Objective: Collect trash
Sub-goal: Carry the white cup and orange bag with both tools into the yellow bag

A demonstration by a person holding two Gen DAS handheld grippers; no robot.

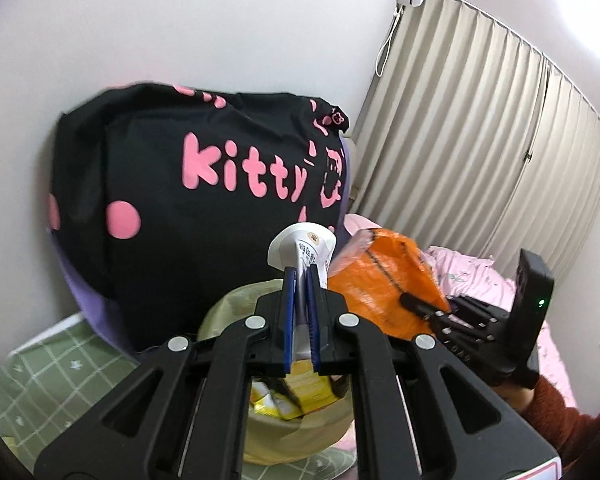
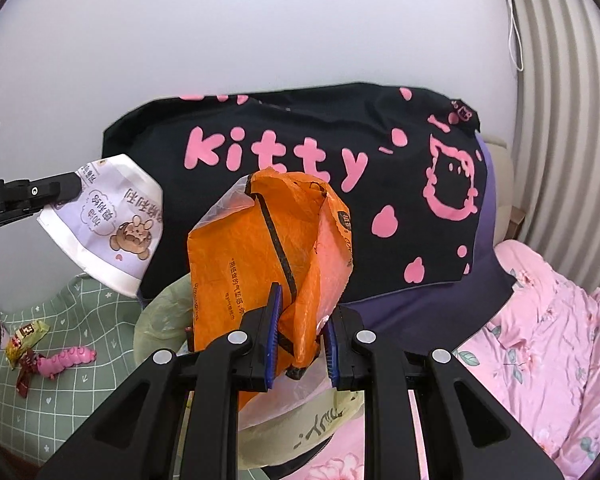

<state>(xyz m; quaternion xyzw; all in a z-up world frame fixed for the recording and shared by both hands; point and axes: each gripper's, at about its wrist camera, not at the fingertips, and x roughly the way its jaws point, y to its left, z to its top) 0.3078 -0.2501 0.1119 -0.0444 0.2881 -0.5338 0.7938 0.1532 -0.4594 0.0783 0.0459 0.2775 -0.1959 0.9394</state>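
Black linkage arms fill the lower part of both wrist views and hide most of the pale yellow-green trash bag (image 2: 162, 316) beneath them; its full outline cannot be made out. Left gripper (image 1: 300, 276) is pressed together on a white paper wrapper (image 1: 300, 246) printed with lilac panels and cartoon animals, held above the bag opening. Right gripper (image 2: 298, 322) pinches a crumpled orange plastic mailer (image 2: 256, 248) with a black seal strip and a clear torn edge, also above the bag. Yellow packets (image 1: 296, 394) lie inside the bag, partly covered. Behind stands a black pillow (image 2: 300, 184) with pink lettering. Small snack wrappers (image 2: 22, 344) and a pink toy (image 2: 66, 360) rest near the left edge of the green checked bedsheet (image 2: 72, 400).
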